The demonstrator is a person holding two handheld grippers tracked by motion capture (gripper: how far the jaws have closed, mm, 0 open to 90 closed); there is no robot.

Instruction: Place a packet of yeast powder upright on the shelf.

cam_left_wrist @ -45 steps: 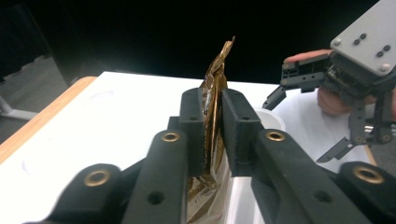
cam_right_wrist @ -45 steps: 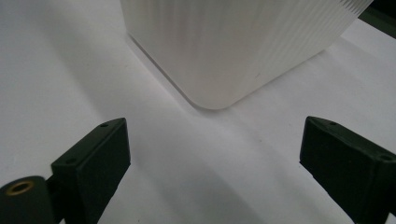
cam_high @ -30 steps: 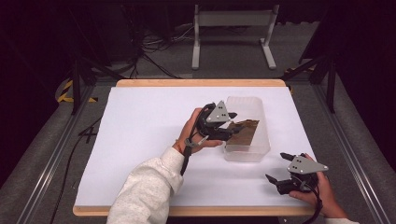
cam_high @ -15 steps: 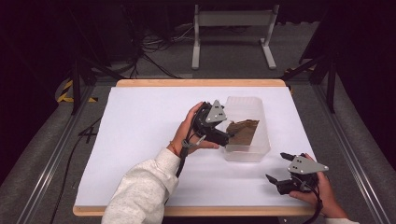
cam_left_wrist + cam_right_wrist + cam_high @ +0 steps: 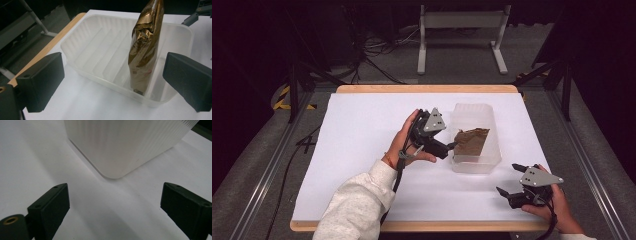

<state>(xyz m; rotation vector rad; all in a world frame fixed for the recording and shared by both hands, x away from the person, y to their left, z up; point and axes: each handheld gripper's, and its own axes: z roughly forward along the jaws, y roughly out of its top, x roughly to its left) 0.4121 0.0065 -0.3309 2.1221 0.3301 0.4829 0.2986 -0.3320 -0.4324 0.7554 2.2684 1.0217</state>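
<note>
A clear plastic tub [image 5: 475, 137] sits right of centre on a white table [image 5: 362, 130], holding a crinkled gold pouch [image 5: 471, 141] that lies inside it toward the near end. The left gripper [image 5: 451, 148] — held in the person's left hand [image 5: 404, 142], a pale sleeve [image 5: 357, 205] reaching in from the bottom edge — hangs just beside the tub's left wall, its tips at the rim. In the left gripper view its black jaws stand wide apart and empty, one on either side of the tub [image 5: 105, 57], and the pouch [image 5: 143, 47] leans against the ribbed wall between them, touching neither.

The right gripper [image 5: 512, 180] rests low at the table's near right corner, in the right hand [image 5: 554, 205], near the tub but apart from it. Its jaws are likewise spread and hold nothing — the right gripper view looks between them across bare white surface to a rounded corner of the tub [image 5: 120, 147].

Beyond the table a dark floor [image 5: 452, 65] carries cables [image 5: 382, 45] and a grey stand [image 5: 462, 35].
</note>
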